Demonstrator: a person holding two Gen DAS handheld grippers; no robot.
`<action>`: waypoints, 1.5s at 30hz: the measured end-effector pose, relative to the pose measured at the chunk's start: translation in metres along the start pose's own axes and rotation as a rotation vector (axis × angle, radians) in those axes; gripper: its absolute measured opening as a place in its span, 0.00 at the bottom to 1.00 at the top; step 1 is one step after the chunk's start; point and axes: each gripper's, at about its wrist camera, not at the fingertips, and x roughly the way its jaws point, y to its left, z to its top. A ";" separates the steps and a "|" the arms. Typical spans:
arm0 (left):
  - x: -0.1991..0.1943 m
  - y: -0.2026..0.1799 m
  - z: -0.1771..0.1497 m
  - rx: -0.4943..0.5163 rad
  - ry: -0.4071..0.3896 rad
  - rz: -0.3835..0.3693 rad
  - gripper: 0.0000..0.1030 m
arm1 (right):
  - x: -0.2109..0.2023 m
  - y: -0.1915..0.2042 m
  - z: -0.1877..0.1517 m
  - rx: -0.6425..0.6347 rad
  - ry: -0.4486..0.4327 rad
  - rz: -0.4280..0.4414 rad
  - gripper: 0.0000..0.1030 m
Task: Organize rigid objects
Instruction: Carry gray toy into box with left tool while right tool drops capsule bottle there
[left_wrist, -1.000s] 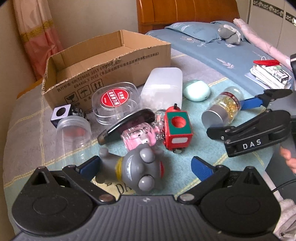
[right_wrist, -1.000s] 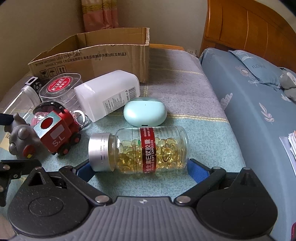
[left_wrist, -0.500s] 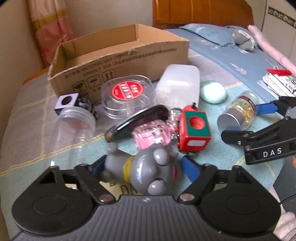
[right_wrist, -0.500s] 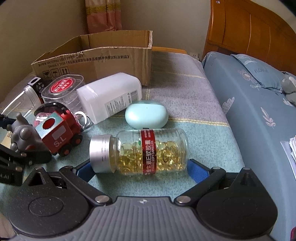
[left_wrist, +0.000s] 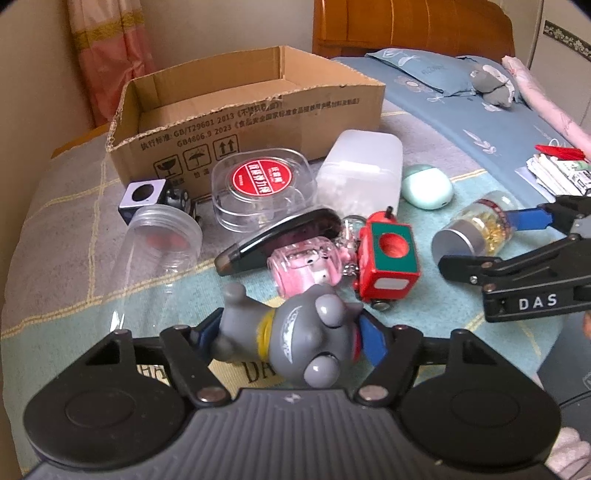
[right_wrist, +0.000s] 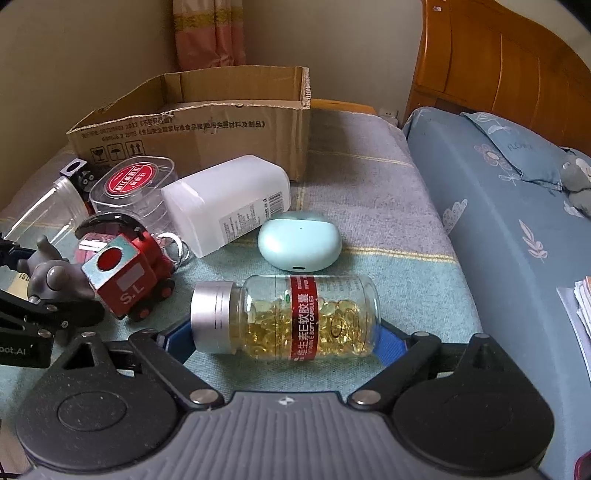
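A grey toy figure (left_wrist: 295, 332) with a yellow collar lies tipped between the blue pads of my left gripper (left_wrist: 290, 334). The jaws are closing and both pads touch its sides. In the right wrist view a clear bottle of yellow capsules (right_wrist: 295, 317), with a silver cap and a red label, lies on its side across my right gripper (right_wrist: 282, 339). Those jaws are closing too, one pad at the cap end and the other against the bottle's base. Both objects rest on a green checked blanket (right_wrist: 388, 266).
An open cardboard box (left_wrist: 258, 122) stands at the back. In front of it lie a clear tub with a red label (left_wrist: 262, 184), a white container (left_wrist: 360, 166), a mint case (left_wrist: 426, 186), a red toy train (left_wrist: 388, 262), a pink toy (left_wrist: 306, 262) and a clear jar (left_wrist: 162, 240). A blue bed (right_wrist: 498, 221) borders the right.
The left jaws have narrowed from wide open onto the grey toy, which has tipped up between them. The right jaws have drawn in on the capsule bottle, which has turned slightly.
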 end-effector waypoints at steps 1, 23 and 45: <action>-0.002 -0.001 0.000 0.005 0.001 0.002 0.71 | -0.002 0.000 0.001 0.006 -0.002 0.005 0.93; -0.035 0.051 0.131 -0.003 -0.109 0.139 0.71 | -0.024 0.013 0.139 -0.036 -0.177 0.089 0.93; 0.011 0.089 0.184 -0.128 -0.059 0.242 0.93 | 0.013 0.019 0.165 -0.025 -0.093 0.078 1.00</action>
